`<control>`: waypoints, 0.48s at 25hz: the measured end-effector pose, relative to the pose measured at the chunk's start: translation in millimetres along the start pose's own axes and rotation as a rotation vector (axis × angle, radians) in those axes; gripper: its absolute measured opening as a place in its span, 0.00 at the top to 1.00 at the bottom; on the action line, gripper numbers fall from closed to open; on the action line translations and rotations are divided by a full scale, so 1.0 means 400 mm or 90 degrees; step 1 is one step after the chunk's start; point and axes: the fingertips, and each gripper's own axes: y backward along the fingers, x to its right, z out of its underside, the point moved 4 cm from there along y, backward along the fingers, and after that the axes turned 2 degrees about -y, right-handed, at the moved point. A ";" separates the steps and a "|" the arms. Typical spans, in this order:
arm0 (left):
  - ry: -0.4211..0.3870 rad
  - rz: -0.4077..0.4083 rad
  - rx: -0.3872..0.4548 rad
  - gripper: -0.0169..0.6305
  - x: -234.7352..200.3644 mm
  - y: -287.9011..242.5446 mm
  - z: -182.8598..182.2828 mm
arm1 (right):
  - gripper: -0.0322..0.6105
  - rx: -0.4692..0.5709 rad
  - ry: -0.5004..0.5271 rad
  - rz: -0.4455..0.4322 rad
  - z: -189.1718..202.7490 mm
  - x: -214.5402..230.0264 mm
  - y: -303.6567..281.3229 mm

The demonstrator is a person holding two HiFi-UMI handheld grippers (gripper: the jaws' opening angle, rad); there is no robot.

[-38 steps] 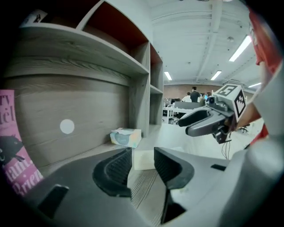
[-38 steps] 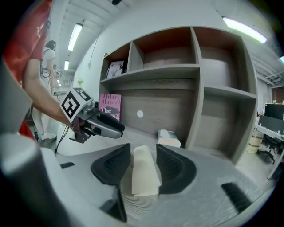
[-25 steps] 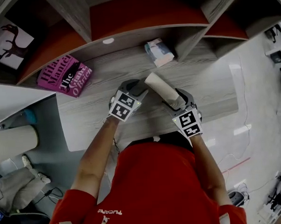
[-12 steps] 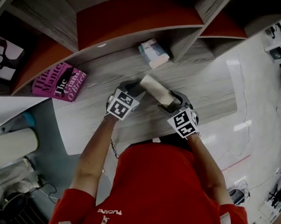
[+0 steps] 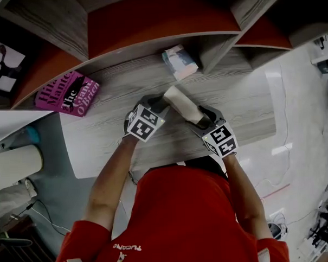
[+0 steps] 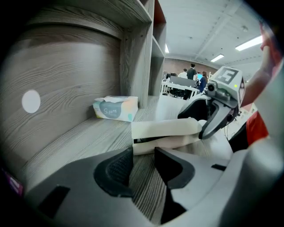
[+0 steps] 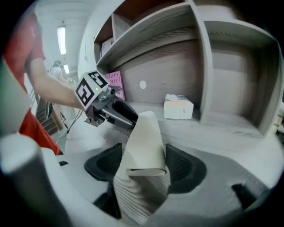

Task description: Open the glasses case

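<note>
A cream glasses case (image 5: 182,102) lies slantwise on the wooden desk (image 5: 115,135) between both grippers. My right gripper (image 7: 143,162) has the case's near end (image 7: 144,142) between its pads, which press on both sides; its jaws are closing slightly. My left gripper (image 6: 144,166) sits at the other end with its jaws closing, and nothing is between them. That end of the case (image 6: 166,133) lies just beyond its tips. A dark slit shows there between lid and base. The right gripper (image 6: 208,124) shows clamped across the far end.
A tissue pack (image 5: 178,62) stands at the back of the desk by a shelf upright. A pink book (image 5: 67,94) lies at the far left. Shelf compartments hang over the desk's back. The desk's front edge runs just below the grippers.
Both grippers stay at the case's ends. The right gripper has rolled a little. The case has hardly moved.
</note>
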 end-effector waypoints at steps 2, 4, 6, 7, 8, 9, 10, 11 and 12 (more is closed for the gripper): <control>0.001 -0.001 -0.003 0.74 0.002 -0.001 -0.002 | 0.48 0.022 -0.048 -0.027 -0.008 0.016 0.014; 0.001 -0.003 -0.005 0.75 0.003 -0.001 -0.004 | 0.50 0.044 -0.073 -0.040 -0.022 0.030 0.031; 0.001 -0.005 -0.006 0.75 0.003 -0.001 -0.004 | 0.57 0.064 -0.076 -0.041 -0.039 0.041 0.051; 0.001 -0.007 -0.005 0.75 0.003 -0.001 -0.005 | 0.61 0.072 -0.072 -0.038 -0.047 0.047 0.060; 0.001 -0.009 -0.004 0.75 0.002 -0.001 -0.006 | 0.65 0.080 -0.068 -0.032 -0.056 0.053 0.068; 0.001 -0.011 -0.002 0.75 0.001 -0.002 -0.006 | 0.68 0.086 -0.061 -0.025 -0.063 0.061 0.075; 0.002 -0.013 -0.001 0.75 0.000 -0.002 -0.005 | 0.72 0.092 -0.055 -0.014 -0.069 0.069 0.082; 0.004 -0.015 -0.002 0.75 0.000 -0.002 -0.005 | 0.77 0.096 -0.048 -0.001 -0.072 0.078 0.087; 0.007 -0.016 -0.003 0.75 0.000 -0.001 -0.004 | 0.80 0.098 -0.041 0.012 -0.075 0.088 0.090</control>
